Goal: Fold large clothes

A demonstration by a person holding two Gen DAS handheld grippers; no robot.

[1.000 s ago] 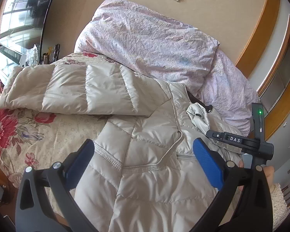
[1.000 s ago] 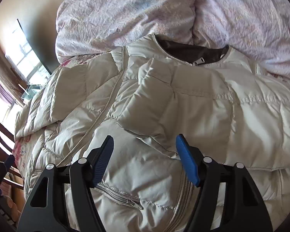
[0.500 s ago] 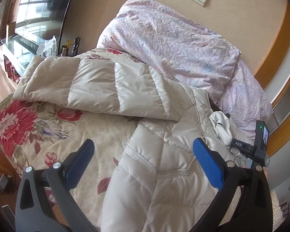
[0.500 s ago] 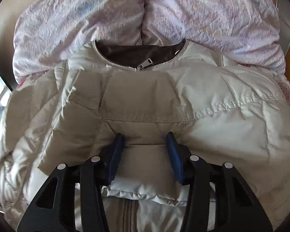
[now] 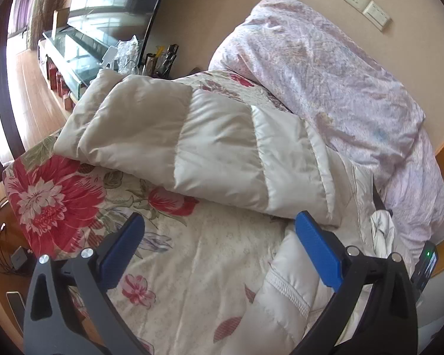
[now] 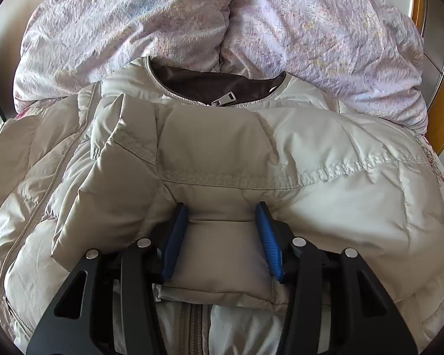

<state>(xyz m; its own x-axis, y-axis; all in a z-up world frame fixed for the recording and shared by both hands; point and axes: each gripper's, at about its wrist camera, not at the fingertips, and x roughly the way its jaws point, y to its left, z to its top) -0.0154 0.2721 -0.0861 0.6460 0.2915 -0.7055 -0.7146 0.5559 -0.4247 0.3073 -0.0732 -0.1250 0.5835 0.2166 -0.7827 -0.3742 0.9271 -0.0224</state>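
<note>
The cream down jacket (image 6: 325,153) lay front-up across the bed (image 5: 210,254), its brown-lined collar toward the lilac duvet (image 6: 310,29) at twelve o'clock in the right wrist view, and one sleeve had already been brought over the chest. The right gripper (image 6: 220,236) had its blue fingers (image 6: 174,242) pinching the cuff end of that folded sleeve (image 6: 219,251), having closed in on it over the past second, with the padded fabric bulging between the pads. The left gripper (image 5: 219,254) stood released, its fingers wide apart over the floral bedspread with nothing between them; the other sleeve (image 5: 192,148) stretched out flat from about ten to two o'clock above it in the left wrist view, and the jacket's side edge sat at about four o'clock. The step in hand appeared to be laying the first sleeve square across the body. To do it well, the cuff should probably be set down straight along the zip line, pressed flat so trapped air escapes, and let go only once it lies still, since slippery puffy fabric tends to spring back. The free gripper would best go next to the outstretched sleeve's cuff, gripping deep enough that the shell does not slide out, then carry it across to match the first.
</note>
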